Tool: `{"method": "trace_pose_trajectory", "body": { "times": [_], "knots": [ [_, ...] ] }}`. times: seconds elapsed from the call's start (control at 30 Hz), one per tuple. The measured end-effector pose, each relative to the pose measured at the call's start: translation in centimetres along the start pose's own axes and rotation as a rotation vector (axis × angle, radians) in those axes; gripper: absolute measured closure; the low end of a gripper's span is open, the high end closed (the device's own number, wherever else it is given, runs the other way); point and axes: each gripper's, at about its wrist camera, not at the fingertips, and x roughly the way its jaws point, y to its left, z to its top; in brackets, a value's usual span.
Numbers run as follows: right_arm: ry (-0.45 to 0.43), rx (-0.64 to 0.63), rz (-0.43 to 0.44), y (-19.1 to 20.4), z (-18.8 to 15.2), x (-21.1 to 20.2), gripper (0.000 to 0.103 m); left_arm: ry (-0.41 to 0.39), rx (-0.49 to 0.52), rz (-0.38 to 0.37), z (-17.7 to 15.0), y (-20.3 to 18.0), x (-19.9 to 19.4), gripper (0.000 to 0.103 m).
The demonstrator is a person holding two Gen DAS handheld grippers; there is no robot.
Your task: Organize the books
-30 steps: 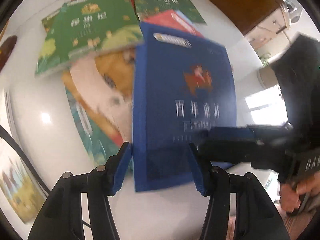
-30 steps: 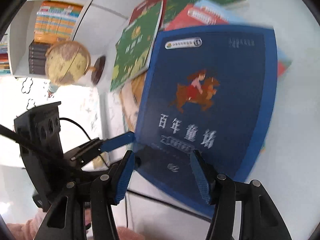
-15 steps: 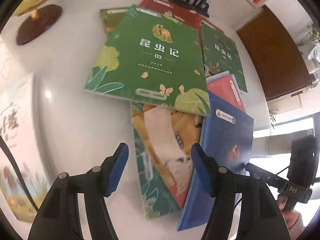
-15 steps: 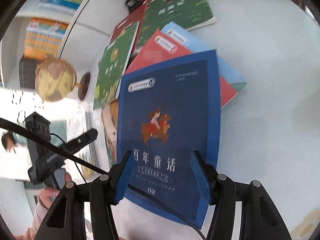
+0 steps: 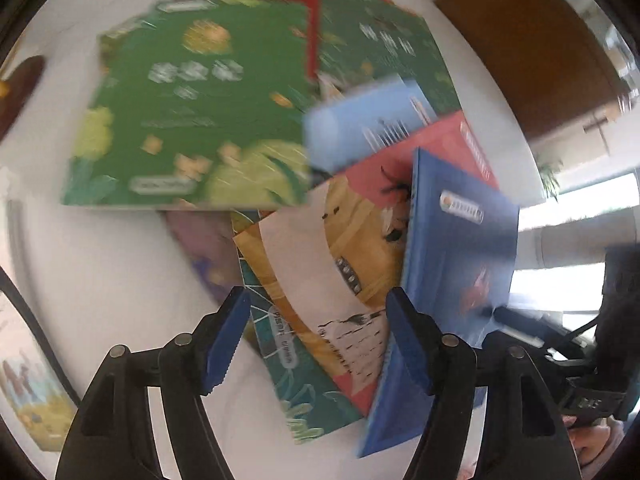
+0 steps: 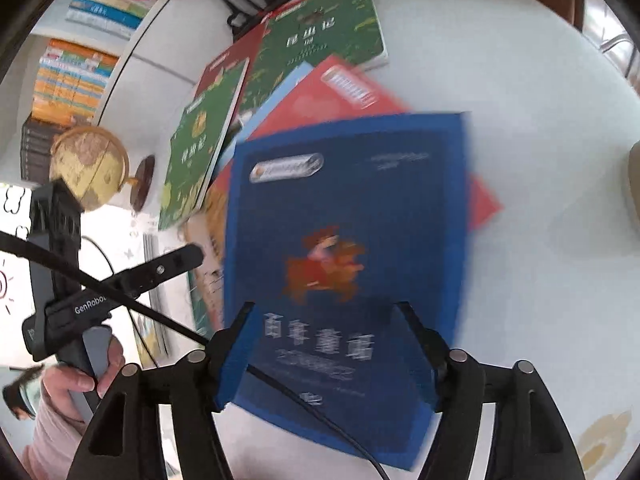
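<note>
A globe (image 6: 90, 168), shelves of books and a decorative fan on a black stand are seen only in the right wrist view. Only the left wrist view shows a brown door (image 5: 532, 48).

The dark blue book (image 6: 344, 248) is seen lying flat on the white tabletop (image 6: 540, 120), on top of a red book (image 6: 340, 96) in the spread of books, with an orange rider figure and white characters on its cover.

The right gripper (image 6: 326, 350) is opening above the lower edge of this book, its pads not pressing it. The left gripper (image 5: 316, 338) is also opening, over an orange and teal book (image 5: 320, 280), and nothing is pinched.
</note>
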Motion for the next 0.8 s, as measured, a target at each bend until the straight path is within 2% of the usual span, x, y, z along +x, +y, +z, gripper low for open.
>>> {"method": "trace_pose_trajectory", "body": {
  "times": [0.03,0.07,0.2,0.27,0.3,0.37,0.43,0.5,0.57,0.67,0.73,0.8],
  "knots": [
    [-0.005,-0.017,-0.028,0.1,-0.2,-0.1,0.02,-0.007,0.019,-0.025,-0.6,-0.6,0.1,0.036],
    [-0.004,-0.03,-0.028,0.1,-0.4,-0.2,0.02,-0.002,0.031,-0.04,-0.8,-0.7,-0.1,0.036],
    [0.013,-0.045,0.026,0.2,-1.2,0.1,0.01,0.053,0.076,-0.128,-2.8,-1.4,0.1,0.036],
    [0.053,-0.103,0.044,0.9,-1.3,0.2,0.015,0.055,0.046,-0.157,-3.2,-0.8,-0.5,0.036],
    [0.05,-0.103,0.048,0.8,-1.4,-0.1,0.018,0.03,0.026,-0.154,-3.4,-0.3,-1.4,0.036],
    [-0.016,-0.073,-0.005,-0.1,-1.2,-1.4,0.018,-0.042,0.021,-0.139,-4.0,0.9,-3.8,0.036],
    [-0.041,-0.049,-0.037,-1.1,-1.1,-2.2,0.017,-0.073,0.042,-0.158,-3.0,0.6,-4.5,0.036],
    [-0.039,-0.034,-0.031,-2.2,-1.1,-2.7,0.017,-0.078,0.09,-0.123,-1.8,-0.1,-4.4,0.036],
    [-0.059,-0.049,-0.1,-2.8,-1.3,-3.3,0.017,-0.08,0.113,-0.079,-0.4,-0.9,-3.3,0.036],
    [-0.079,-0.029,-0.151,-4.2,-1.6,-3.6,0.017,-0.059,0.158,-0.121,0.5,-2.5,-2.7,0.036],
    [-0.066,0.01,-0.148,-5.4,-1.8,-3.2,0.018,-0.055,0.222,-0.143,0.3,-4.8,-2.1,0.036],
    [-0.061,0.02,-0.145,-6.0,-1.9,-3.1,0.017,-0.025,0.245,-0.163,-0.6,-6.4,-0.9,0.036]
  ]
}}
